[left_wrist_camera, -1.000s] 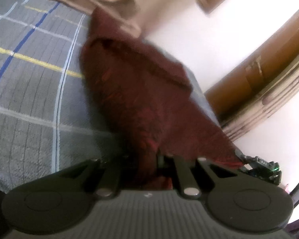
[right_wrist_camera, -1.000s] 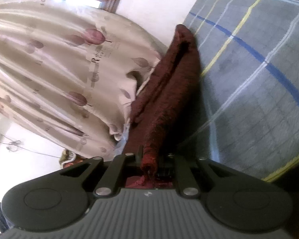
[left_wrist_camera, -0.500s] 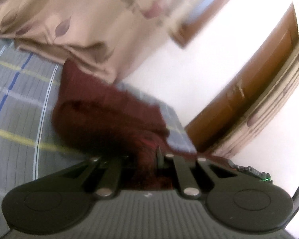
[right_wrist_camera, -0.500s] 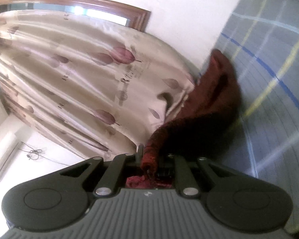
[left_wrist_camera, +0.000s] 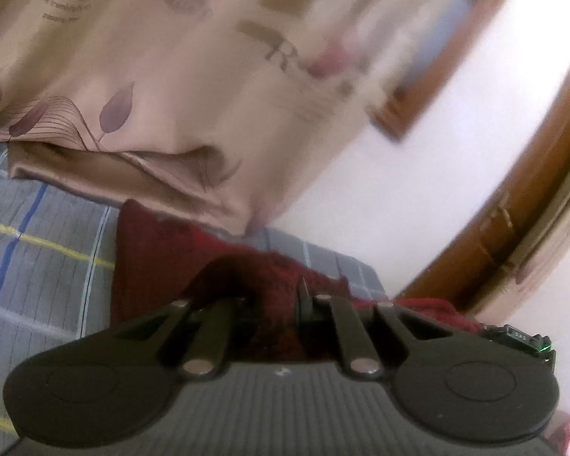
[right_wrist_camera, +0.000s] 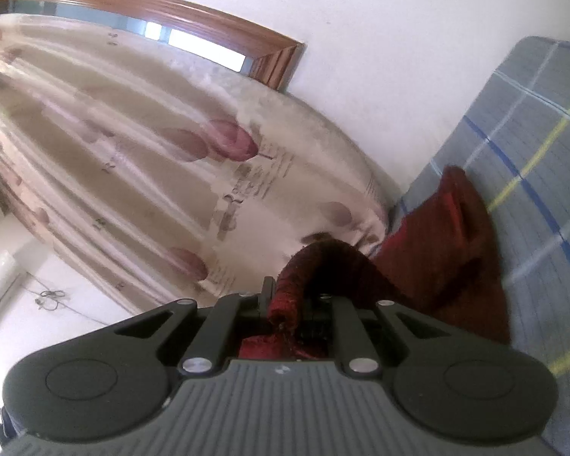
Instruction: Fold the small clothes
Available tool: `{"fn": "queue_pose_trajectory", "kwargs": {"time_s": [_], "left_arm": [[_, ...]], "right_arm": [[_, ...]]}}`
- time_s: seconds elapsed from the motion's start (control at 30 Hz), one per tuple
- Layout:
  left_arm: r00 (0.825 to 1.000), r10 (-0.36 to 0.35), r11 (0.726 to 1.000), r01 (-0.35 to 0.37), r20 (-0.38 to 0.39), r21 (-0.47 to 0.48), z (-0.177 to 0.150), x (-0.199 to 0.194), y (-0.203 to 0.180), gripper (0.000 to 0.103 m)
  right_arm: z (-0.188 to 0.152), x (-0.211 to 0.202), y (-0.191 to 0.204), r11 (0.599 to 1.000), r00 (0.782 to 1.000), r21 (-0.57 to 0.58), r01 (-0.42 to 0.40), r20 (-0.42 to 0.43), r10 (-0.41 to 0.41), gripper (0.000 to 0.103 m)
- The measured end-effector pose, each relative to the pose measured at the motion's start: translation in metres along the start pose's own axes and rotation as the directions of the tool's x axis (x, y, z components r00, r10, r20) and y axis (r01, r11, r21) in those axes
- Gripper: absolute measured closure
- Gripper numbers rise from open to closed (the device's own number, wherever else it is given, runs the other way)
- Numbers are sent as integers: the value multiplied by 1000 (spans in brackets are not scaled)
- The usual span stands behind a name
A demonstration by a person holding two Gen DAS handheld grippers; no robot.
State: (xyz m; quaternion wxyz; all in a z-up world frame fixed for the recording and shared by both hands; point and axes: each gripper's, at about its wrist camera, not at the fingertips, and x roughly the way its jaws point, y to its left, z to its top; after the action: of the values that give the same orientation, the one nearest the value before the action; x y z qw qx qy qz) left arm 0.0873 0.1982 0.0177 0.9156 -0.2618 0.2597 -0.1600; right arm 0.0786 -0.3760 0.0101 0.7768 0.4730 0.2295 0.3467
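On the checked bedsheet | dark red cloth lies partly lifted | left gripper clamped on cloth | right gripper clamped on cloth edge | curtain behind

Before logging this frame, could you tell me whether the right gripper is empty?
No, the right gripper is shut on the dark red garment, whose hem bunches between its fingers.

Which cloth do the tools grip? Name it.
The dark red knitted garment, lying on the checked bedsheet; the beige leaf-print curtain hangs untouched behind it.
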Motion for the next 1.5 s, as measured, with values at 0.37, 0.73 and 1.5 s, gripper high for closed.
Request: {"fn": "queue_pose_trajectory", "kwargs": {"time_s": [0.37,0.73,1.5], "left_arm": [[994,90,994,-94,-67,-54,24,91,50,92],[994,92,977,-102,-63,-186,27,131,88,85],[982,181,982,-177,63,-66,36,105,69,0]], "right_arm": [[40,84,-62,993,995,72,95,-20,-93,88],[52,134,-114,974,987,156,163,-21,-161,82],[58,105,-109,972,970,107,209,108,-220,50]]}}
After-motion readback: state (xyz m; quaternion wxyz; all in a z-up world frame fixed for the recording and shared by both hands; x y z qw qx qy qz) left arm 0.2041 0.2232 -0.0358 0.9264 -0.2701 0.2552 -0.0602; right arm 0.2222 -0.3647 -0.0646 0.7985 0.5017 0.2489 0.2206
